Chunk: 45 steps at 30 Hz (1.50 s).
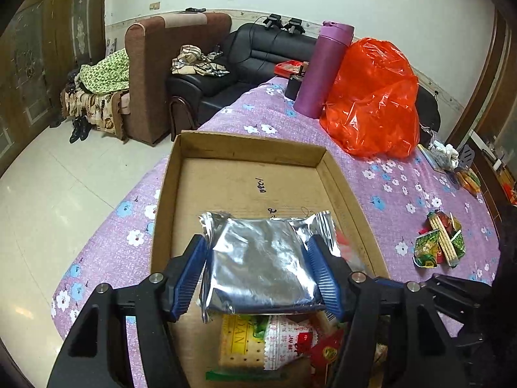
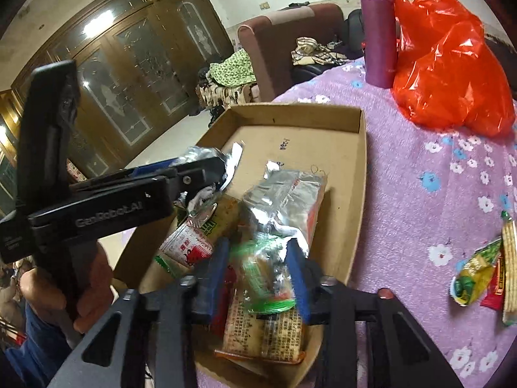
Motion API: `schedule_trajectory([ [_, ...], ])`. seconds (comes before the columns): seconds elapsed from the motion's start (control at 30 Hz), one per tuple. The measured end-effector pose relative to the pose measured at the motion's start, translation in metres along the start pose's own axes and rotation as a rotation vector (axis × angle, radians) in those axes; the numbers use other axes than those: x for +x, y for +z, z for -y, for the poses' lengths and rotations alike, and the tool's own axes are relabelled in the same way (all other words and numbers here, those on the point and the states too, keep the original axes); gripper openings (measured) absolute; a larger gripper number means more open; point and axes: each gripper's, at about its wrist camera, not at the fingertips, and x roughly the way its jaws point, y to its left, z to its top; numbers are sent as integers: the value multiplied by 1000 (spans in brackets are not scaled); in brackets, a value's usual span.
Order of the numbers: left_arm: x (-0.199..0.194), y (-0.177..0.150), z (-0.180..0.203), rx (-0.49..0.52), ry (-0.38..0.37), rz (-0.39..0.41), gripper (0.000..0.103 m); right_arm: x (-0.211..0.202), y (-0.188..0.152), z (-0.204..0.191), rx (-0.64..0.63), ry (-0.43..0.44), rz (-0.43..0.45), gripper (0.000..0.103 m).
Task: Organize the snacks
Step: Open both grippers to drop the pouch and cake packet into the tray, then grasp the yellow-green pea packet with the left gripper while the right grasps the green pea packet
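My left gripper (image 1: 255, 242) is shut on a silver foil packet (image 1: 261, 265), held flat above the open cardboard box (image 1: 245, 148). In the right wrist view that gripper (image 2: 206, 168) reaches in from the left with foil at its tip. My right gripper (image 2: 258, 249) hangs over the box's (image 2: 290, 110) near end, jaws open. A blurred green-wrapped snack (image 2: 265, 274) sits between them with a gap to the left pad (image 2: 219, 271). Under it lie a cracker packet (image 2: 265, 333), another silver packet (image 2: 284, 200) and a red-and-white packet (image 2: 187, 245). Several loose snacks (image 2: 484, 268) lie on the cloth at the right.
A purple flask (image 1: 323, 68) and an orange plastic bag (image 1: 371, 97) stand behind the box on the flowered purple tablecloth (image 1: 404, 174). The table edge drops to the tiled floor (image 1: 64, 177) on the left. A hand (image 2: 48, 291) grips the left gripper's handle.
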Motion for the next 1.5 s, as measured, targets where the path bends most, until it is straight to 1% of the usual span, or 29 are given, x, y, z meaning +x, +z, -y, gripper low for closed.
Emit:
schedule_trajectory([
  [0.07, -1, 0, 1, -8, -5, 2, 67, -8, 0, 2, 10, 1, 19, 59],
  [0.2, -9, 1, 9, 0, -12, 14, 73, -26, -1, 7, 31, 22, 43, 59],
  [0.37, -20, 2, 27, 17, -30, 31, 73, -56, -4, 20, 71, 43, 83, 59],
  [0.5, -25, 2, 45, 38, -51, 34, 73, -81, -12, 44, 126, 39, 115, 59],
  [0.53, -26, 1, 53, 48, -59, 32, 73, -89, -15, 53, 146, 23, 124, 59],
  [0.67, -27, 0, 80, 87, -93, 24, 73, -114, -29, 84, 222, 6, 135, 59],
  [0.8, -27, -3, 113, 137, -133, 7, 73, -143, -45, 121, 300, -29, 170, 59],
  [0.9, -20, -9, 143, 182, -165, -27, 73, -161, -57, 154, 375, -62, 196, 59],
  [1.03, -2, -17, 186, 234, -177, -78, 73, -183, -75, 194, 465, -135, 246, 59],
  [1.07, 4, -19, 195, 243, -179, -90, 73, -186, -78, 200, 478, -141, 255, 59],
  [1.2, 29, -25, 227, 277, -142, -129, 73, -194, -95, 235, 557, -153, 283, 59],
  [1.23, 36, -26, 234, 284, -112, -130, 73, -194, -97, 241, 569, -150, 287, 59],
  [1.27, 42, -27, 240, 296, -88, -126, 73, -193, -98, 244, 573, -145, 290, 57],
  [1.3, 47, -26, 243, 305, -77, -129, 73, -194, -100, 248, 577, -145, 296, 54],
  [1.37, 61, -27, 248, 308, -49, -152, 69, -194, -103, 253, 592, -141, 299, 53],
  [1.47, 80, -30, 252, 302, -30, -183, 58, -194, -105, 256, 599, -143, 302, 51],
  [1.5, 84, -30, 252, 298, -24, -191, 50, -196, -107, 256, 598, -144, 305, 51],
])
